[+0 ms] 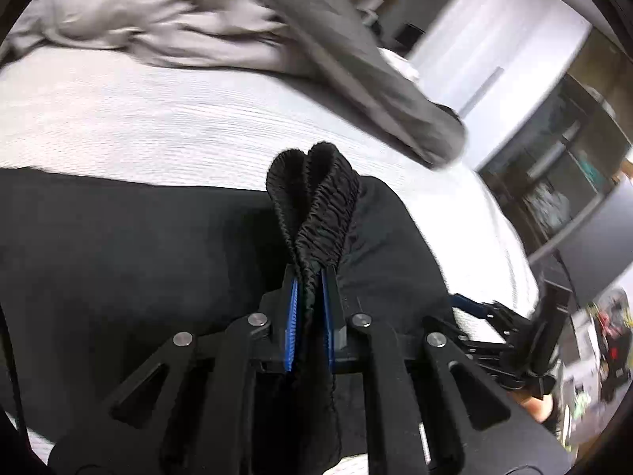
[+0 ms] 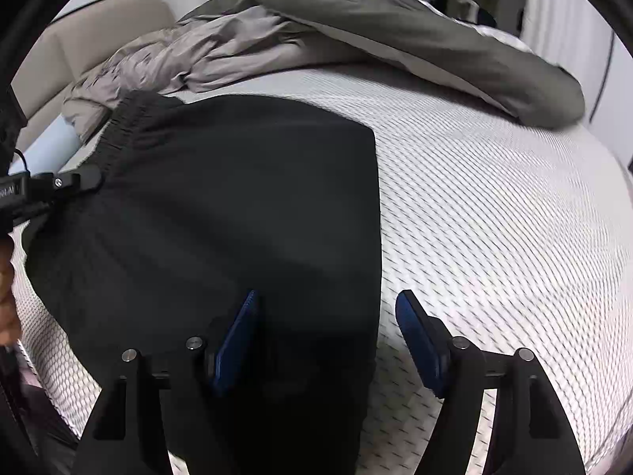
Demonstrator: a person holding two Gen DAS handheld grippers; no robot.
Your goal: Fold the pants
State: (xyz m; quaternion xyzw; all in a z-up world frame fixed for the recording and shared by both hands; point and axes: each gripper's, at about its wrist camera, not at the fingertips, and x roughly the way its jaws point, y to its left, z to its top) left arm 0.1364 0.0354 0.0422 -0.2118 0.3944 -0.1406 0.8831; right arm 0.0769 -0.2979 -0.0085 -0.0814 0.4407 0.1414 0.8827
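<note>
1. the left gripper (image 1: 309, 277) is clamped on the elastic waistband (image 1: 316, 202) of the black pants (image 2: 221, 217); the gathered band stands up in a doubled fold between its blue pads (image 1: 292, 316), and cloth hangs down behind them.
2. the right gripper (image 2: 326, 308) has its jaws spread wide and holds nothing; one blue pad sits over the black cloth, the other over the bare mattress cover (image 2: 494, 217), so the straight edge of the pants runs between them.
3. the pants lie mostly flat on the white textured mattress cover, waistband toward the left gripper, straight edge toward the right one.
4. beyond them, well apart, lie a crumpled grey sheet (image 2: 205, 55) and a darker grey pillow (image 2: 435, 47).
5. handling, as a judgement: the cloth looks thin, light and limp, so it should sag and drag unless taken at two points. the ribbed waistband looks thicker and less slippery, a sound place to pinch. the right gripper would best close on the straight edge under it, taking all layers together, since smooth fabric like this may slide between them.
</note>
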